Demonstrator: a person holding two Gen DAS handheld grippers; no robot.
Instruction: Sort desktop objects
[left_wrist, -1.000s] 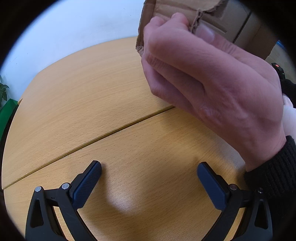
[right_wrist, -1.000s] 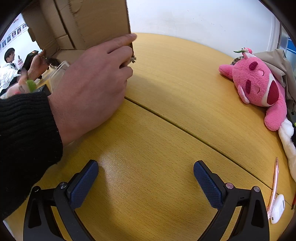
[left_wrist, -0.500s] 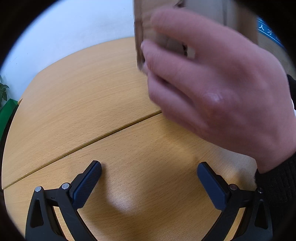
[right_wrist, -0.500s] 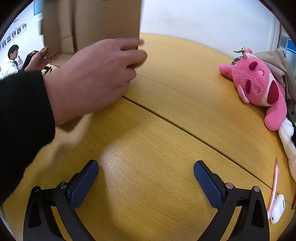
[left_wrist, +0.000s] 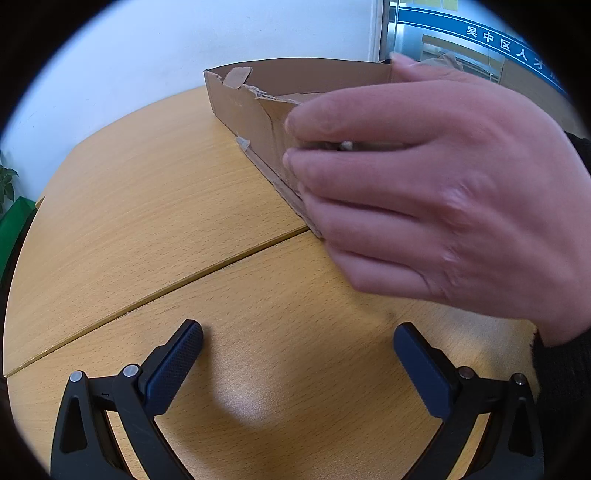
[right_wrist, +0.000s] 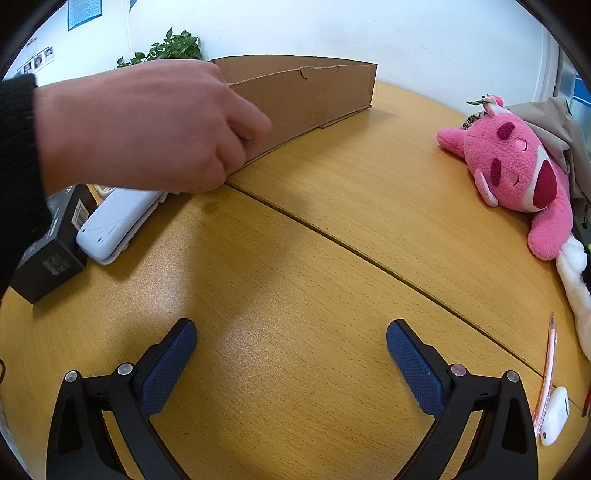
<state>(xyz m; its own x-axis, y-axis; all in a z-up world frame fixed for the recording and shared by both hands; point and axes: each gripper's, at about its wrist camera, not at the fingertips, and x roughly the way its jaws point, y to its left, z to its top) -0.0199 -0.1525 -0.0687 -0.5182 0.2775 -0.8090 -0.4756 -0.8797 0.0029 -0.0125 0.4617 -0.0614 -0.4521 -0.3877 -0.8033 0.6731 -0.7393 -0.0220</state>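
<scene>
A shallow brown cardboard box (right_wrist: 306, 96) rests on the wooden table (right_wrist: 295, 258), also in the left wrist view (left_wrist: 251, 107). A bare hand (right_wrist: 140, 125) grips its near corner, as the left wrist view shows too (left_wrist: 436, 192). A pink plush toy (right_wrist: 517, 173) lies at the right. A pink pen (right_wrist: 548, 365) and a white earbud case (right_wrist: 554, 417) lie at the lower right. My left gripper (left_wrist: 297, 354) and right gripper (right_wrist: 291, 350) are both open and empty, low over bare table.
A white device (right_wrist: 118, 218) and a black box (right_wrist: 51, 247) lie at the left beside the hand. A beige cloth (right_wrist: 554, 122) sits behind the plush. A potted plant (right_wrist: 162, 50) stands behind the box by the white wall.
The hand has lowered the cardboard box from a raised tilt to flat on the table, uncovering the white device and black box. Neither gripper has moved.
</scene>
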